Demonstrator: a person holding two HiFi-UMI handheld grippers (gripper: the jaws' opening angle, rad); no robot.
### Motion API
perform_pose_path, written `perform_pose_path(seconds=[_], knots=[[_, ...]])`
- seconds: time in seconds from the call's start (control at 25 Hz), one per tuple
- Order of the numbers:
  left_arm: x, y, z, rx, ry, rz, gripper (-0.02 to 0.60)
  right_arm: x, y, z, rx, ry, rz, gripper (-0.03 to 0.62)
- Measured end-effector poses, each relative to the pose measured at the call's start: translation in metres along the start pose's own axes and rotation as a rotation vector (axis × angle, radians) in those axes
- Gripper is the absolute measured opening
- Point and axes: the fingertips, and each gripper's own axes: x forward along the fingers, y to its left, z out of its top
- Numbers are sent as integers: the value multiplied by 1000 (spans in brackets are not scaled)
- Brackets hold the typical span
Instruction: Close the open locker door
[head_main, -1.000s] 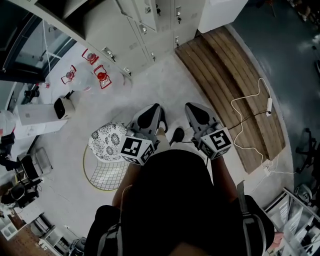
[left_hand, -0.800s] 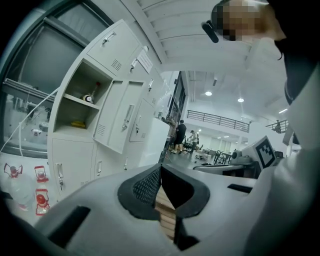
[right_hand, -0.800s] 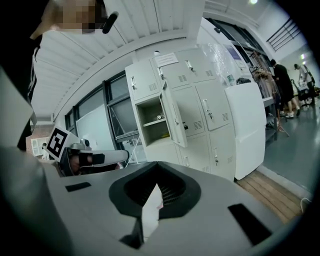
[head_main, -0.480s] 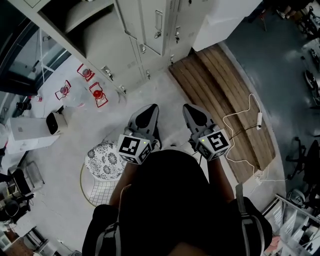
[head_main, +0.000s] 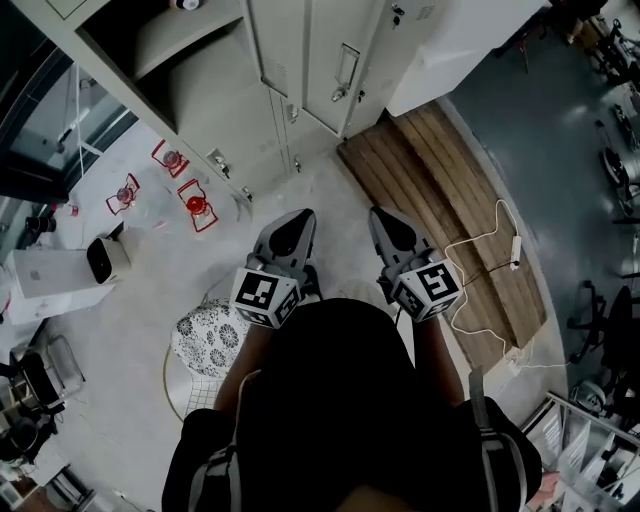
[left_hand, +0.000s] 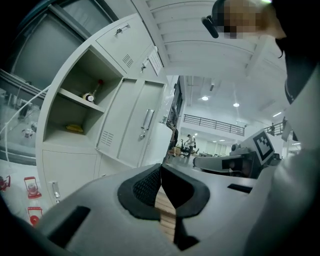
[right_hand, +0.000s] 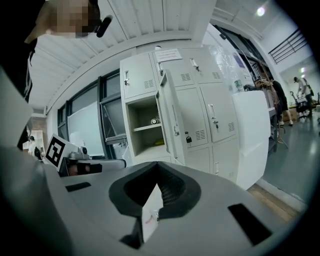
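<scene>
A bank of pale lockers fills the top of the head view. One compartment at the upper left stands open. In the right gripper view its door is swung out, edge-on, just right of the opening at the frame's centre. In the left gripper view the opening sits at the left, with a bottle on its shelf and a yellow thing on the level below.

A pale floor spreads over the left half of the head view, and a wooden platform runs diagonally at the right, with a white cable lying across it. The person's dark torso takes up the bottom centre.

The left gripper and right gripper are held side by side just above the torso, pointing toward the lockers and well apart from the door. In its own view, the left gripper's jaws are clenched tip to tip, gripping nothing. The right gripper's jaws likewise meet at the tips and hold nothing.

A patterned stool stands left of the torso. Red lanterns sit at the lockers' foot, and a white box is at the left edge.
</scene>
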Motion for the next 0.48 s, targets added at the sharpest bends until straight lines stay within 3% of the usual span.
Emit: perform_pose_path(seconds=[0.32,0.48], knots=[[16,10,3,-7,20,-5,18,21,-15,8,1,8,4,3],[26,16,3,-21,17,33,18,30,-29,12,-4,17,33,3]])
